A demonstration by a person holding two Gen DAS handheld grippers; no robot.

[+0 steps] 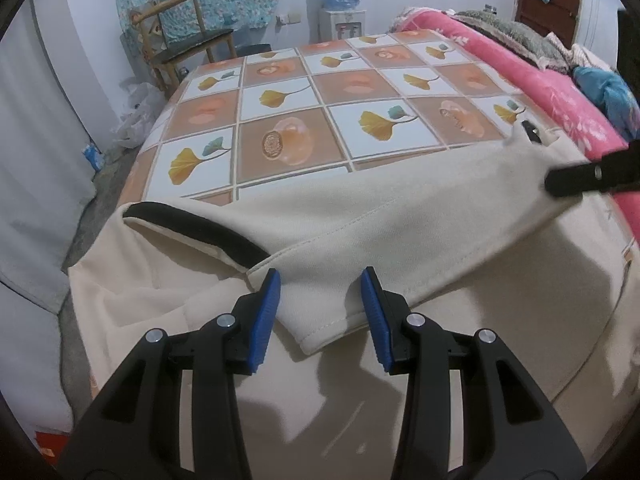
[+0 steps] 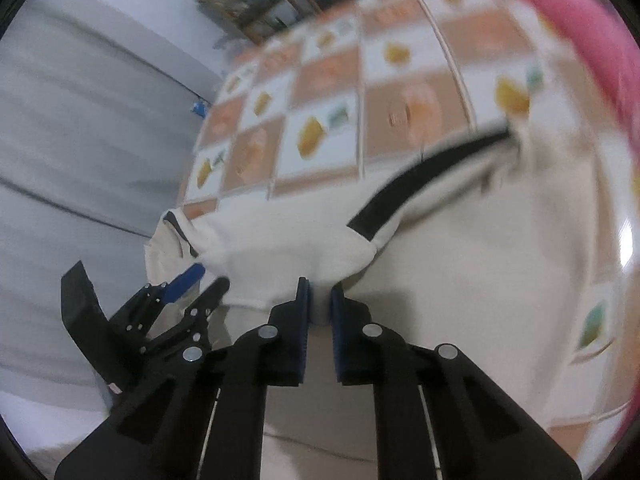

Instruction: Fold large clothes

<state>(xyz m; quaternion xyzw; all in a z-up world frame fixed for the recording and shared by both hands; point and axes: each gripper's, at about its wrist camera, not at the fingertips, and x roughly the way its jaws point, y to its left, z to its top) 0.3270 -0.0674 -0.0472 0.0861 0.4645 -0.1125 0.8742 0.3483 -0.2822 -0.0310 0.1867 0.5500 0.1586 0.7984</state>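
Leaf-and-flower checked cloth covers the bench (image 1: 280,120), with a pink bed (image 1: 560,92) alongside. Across the near half a cream garment (image 1: 400,216) with black trim is spread, its near edge folded over. The left gripper (image 1: 320,312) is held partly open, a folded corner lying between its fingers (image 1: 266,312) ungripped. The right gripper (image 2: 318,312) is pinched on a fold of the garment.

The garment (image 1: 400,216) is cream with black trim. The counter (image 1: 280,92) cloth is checked in orange and white, with yellow leaves. The blanket (image 1: 540,80) is pink, floral. Both claws are black with blue pads (image 1: 266,320).
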